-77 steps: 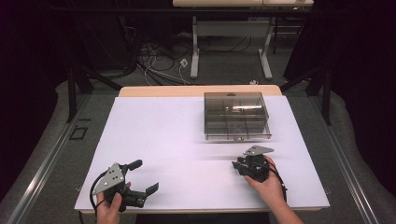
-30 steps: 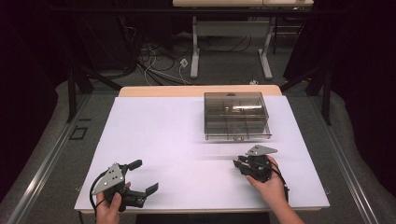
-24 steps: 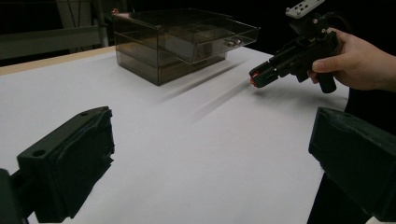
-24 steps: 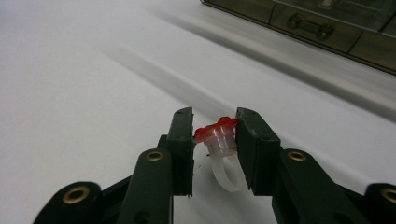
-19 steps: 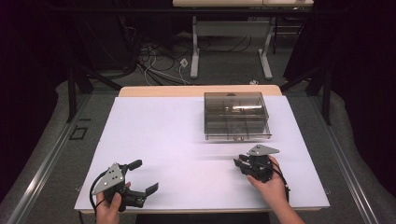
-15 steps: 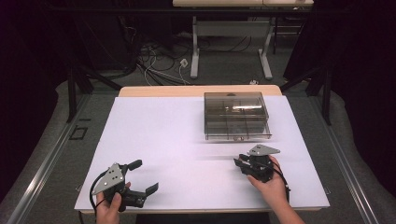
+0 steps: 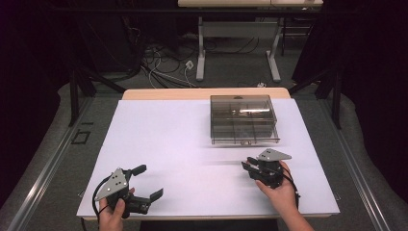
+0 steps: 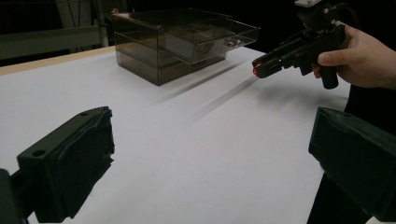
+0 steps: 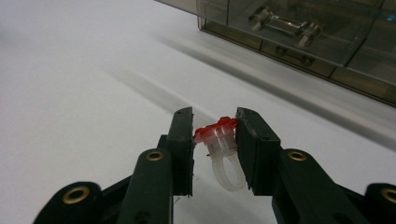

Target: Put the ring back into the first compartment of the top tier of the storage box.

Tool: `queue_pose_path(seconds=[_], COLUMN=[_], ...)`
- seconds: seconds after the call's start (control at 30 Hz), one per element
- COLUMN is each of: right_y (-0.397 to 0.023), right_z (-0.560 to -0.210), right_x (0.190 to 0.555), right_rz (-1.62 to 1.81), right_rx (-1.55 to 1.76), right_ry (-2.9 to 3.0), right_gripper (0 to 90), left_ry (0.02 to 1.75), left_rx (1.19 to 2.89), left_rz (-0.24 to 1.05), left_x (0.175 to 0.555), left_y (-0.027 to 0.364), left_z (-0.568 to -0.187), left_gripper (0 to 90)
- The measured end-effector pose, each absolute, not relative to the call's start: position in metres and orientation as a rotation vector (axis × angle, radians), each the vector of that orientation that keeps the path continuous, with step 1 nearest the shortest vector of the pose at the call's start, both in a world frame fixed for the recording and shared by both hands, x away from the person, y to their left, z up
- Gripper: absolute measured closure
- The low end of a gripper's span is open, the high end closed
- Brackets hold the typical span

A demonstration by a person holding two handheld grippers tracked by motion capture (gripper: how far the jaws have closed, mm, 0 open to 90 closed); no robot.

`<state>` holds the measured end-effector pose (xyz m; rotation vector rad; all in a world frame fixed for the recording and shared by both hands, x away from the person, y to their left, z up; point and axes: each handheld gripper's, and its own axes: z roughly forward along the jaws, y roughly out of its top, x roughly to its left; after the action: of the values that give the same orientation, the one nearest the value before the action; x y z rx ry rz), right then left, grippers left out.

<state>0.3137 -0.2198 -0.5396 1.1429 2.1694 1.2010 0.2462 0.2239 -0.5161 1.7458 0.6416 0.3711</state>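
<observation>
My right gripper (image 9: 215, 140) is shut on a small plastic ring (image 9: 219, 140) with a red top and a clear white band. In the high view the right gripper (image 7: 249, 164) hovers near the table's front right, just in front of a smoky clear drawer box (image 7: 243, 118). The box's top drawer (image 8: 205, 39) stands pulled out. My left gripper (image 7: 150, 182) rests near the front left corner, its jaws wide apart with nothing between them. From the left gripper view, the right gripper (image 8: 261, 65) shows a red speck at its tip.
A white sheet (image 7: 173, 144) covers the table. The drawer box (image 9: 299, 32) has several compartments, with a clear part lying inside one. Cables and table legs stand on the floor beyond the far edge.
The right gripper has crept slightly toward the drawer box with the ring held. The left gripper has stayed put.
</observation>
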Motion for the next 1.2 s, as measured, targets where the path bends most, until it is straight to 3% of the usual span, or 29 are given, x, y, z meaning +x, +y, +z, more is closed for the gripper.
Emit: queue_pose_path(seconds=[1.2], right_y=[-0.208], right_z=[-0.495], right_x=[0.298], right_rz=[1.335], right_rx=[1.027], right_ry=[2.104], right_gripper=[67.9], left_ry=[0.651], left_rx=[1.741], left_rz=[0.368], left_x=[0.247], left_y=[0.223], left_z=[-0.517], left_gripper=[0.2])
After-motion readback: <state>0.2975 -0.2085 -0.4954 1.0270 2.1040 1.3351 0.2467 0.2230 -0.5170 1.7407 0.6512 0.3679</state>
